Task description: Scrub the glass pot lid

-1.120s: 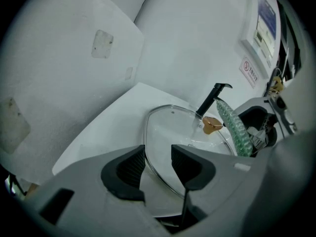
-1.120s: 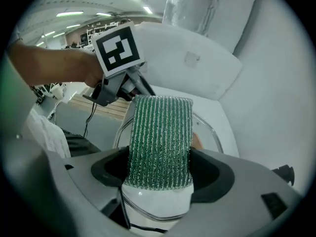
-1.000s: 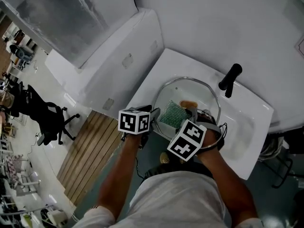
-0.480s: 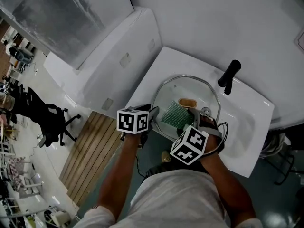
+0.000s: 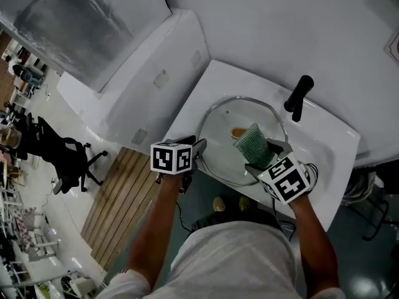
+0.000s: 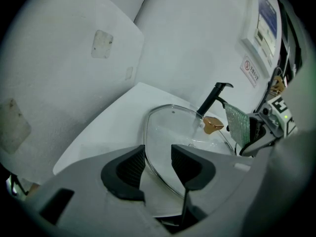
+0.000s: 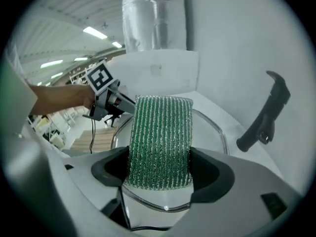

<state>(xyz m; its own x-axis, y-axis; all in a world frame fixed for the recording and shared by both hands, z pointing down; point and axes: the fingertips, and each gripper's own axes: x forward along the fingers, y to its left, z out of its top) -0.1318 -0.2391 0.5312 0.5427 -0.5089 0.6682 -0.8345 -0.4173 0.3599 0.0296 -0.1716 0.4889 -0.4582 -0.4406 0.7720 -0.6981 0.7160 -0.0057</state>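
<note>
The glass pot lid (image 5: 224, 132) lies in the white sink (image 5: 327, 145), its brown knob (image 5: 237, 132) near the middle. My right gripper (image 5: 263, 157) is shut on a green scrub pad (image 5: 251, 143), which stands on edge over the lid's right part, beside the knob. In the right gripper view the pad (image 7: 160, 137) fills the jaws of the right gripper (image 7: 158, 167), with the lid (image 7: 210, 127) beneath. My left gripper (image 5: 201, 147) is at the lid's left rim. In the left gripper view the left gripper (image 6: 158, 164) is open and the rim of the lid (image 6: 175, 127) runs between the pads.
A black faucet (image 5: 298, 97) stands behind the lid at the sink's back edge, close to the pad's right. White wall panels (image 5: 143, 73) rise to the left. Wooden floor slats (image 5: 115, 198) and a black office chair (image 5: 65, 161) lie below left.
My right gripper has swung right across the lid and rolled, so the green pad went from lying flat near the left gripper to standing on edge by the knob. The left gripper stayed put.
</note>
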